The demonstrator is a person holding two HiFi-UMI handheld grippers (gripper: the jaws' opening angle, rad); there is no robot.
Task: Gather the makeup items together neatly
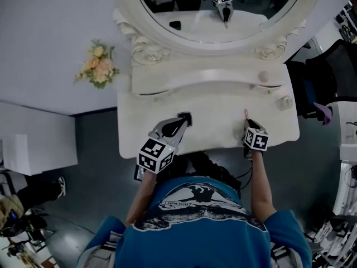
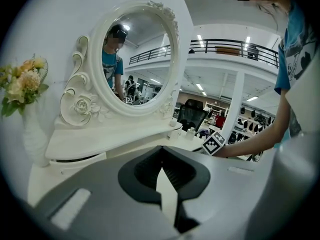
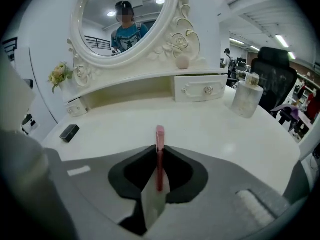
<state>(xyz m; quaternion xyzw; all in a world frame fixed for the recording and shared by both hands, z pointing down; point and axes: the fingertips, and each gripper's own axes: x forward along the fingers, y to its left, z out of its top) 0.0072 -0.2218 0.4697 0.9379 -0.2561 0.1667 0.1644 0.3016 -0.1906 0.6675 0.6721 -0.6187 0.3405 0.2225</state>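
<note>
A slim pink makeup stick (image 3: pixel 159 134) pokes out ahead of my right gripper (image 3: pixel 159 156), which is shut on it just above the white vanity top (image 3: pixel 210 129). In the head view the pink stick (image 1: pixel 246 114) and the right gripper (image 1: pixel 249 125) are at the table's front right. A small black case (image 1: pixel 184 118) lies flat at the front middle, just ahead of my left gripper (image 1: pixel 179 126). The black case (image 3: pixel 69 132) lies far left in the right gripper view. The left gripper (image 2: pixel 161 153) is shut with nothing in it.
A frosted glass bottle (image 3: pixel 246 100) stands at the right end of the table. A beige egg-shaped sponge (image 3: pixel 182 61) sits on the drawer shelf under the oval mirror (image 1: pixel 220 15). A flower bunch (image 1: pixel 99 66) stands at the left. The person's body is at the front edge.
</note>
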